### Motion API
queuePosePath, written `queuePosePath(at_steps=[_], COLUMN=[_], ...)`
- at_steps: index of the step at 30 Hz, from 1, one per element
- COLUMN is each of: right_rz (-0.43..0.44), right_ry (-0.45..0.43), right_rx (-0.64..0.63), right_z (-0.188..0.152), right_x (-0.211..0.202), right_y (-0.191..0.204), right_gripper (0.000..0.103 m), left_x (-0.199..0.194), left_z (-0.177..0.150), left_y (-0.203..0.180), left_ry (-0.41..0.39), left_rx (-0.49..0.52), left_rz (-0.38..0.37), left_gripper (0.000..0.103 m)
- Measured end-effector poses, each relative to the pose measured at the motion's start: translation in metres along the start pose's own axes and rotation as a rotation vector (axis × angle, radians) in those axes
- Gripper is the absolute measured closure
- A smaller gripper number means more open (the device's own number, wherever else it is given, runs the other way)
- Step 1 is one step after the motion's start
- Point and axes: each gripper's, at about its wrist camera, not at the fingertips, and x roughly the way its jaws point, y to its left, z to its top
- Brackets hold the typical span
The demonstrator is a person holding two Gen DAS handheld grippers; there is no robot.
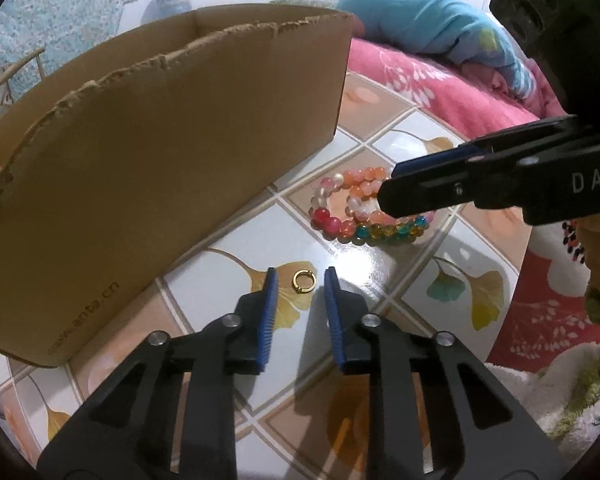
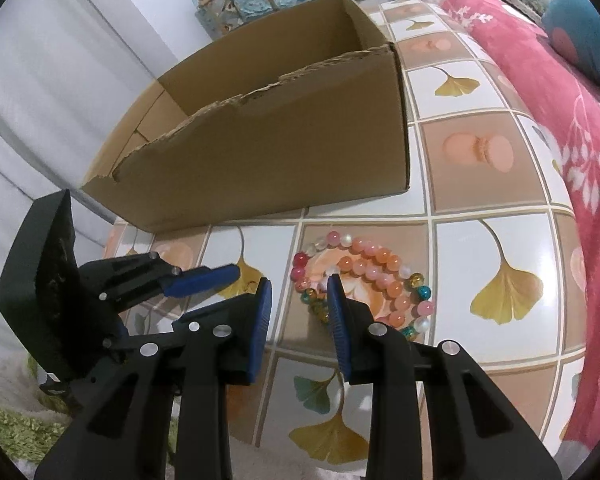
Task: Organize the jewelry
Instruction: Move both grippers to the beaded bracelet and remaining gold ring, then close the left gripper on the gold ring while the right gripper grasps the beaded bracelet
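A small gold ring (image 1: 302, 281) lies on the tiled tabletop (image 1: 364, 264) between the blue pads of my left gripper (image 1: 301, 277). The pads stand apart on either side of it and do not press it. A heap of bead bracelets (image 1: 342, 220), pink, orange, clear and teal-yellow, lies just beyond. In the right wrist view my right gripper (image 2: 299, 282) is open right at the near edge of the bracelets (image 2: 380, 270), its right finger against a few beads. The right gripper (image 1: 388, 190) reaches over the beads from the right, and the left gripper (image 2: 230, 271) shows at the left.
A torn-edged open cardboard box (image 1: 160, 152) stands close behind the ring and the beads, also seen in the right wrist view as the box (image 2: 284, 148). A pink blanket (image 2: 580, 120) lies along the table's right side. A fluffy green-white towel (image 1: 572, 396) sits at the near right.
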Motion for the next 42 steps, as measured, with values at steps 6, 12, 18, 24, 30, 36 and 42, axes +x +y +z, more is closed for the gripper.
queuePosePath(at_steps=[6,12,18,24,30,36,42], right_rz=[-0.003,-0.017,-0.027,-0.056,-0.102,-0.120,-0.166], right_ry=[0.004,0.013,0.065,0.097,0.109,0.121,0.135], right_rx=[0.000,-0.011,0.006,0.033,0.025,0.058,0.080], right_z=[0.000,0.001,0.005,0.010,0.014,0.017,0.020], right_x=[0.005,0.007,0.023,0.036,0.041,0.041,0.045], right_y=[-0.004,-0.006,-0.006,-0.004,0.005,0.008,0.002], right_gripper=[0.075,0.075,0.081,0.084,0.084,0.084,0.084], left_x=[0.002,0.004,0.001,-0.005,-0.005,-0.004,-0.007], left_z=[0.003,0.005,0.001,-0.006,-0.009,-0.010,-0.014], left_y=[-0.006,-0.011,-0.011,-0.006,-0.005,-0.006,-0.002], left_ry=[0.003,0.002,0.007,0.006,-0.005,-0.013,-0.023], left_rx=[0.046,0.065,0.056,0.038,0.029,0.025,0.017], left_rz=[0.029,0.035,0.043,0.050,0.048,0.045,0.035], left_gripper=[0.083,0.093,0.093,0.093,0.093,0.093,0.093])
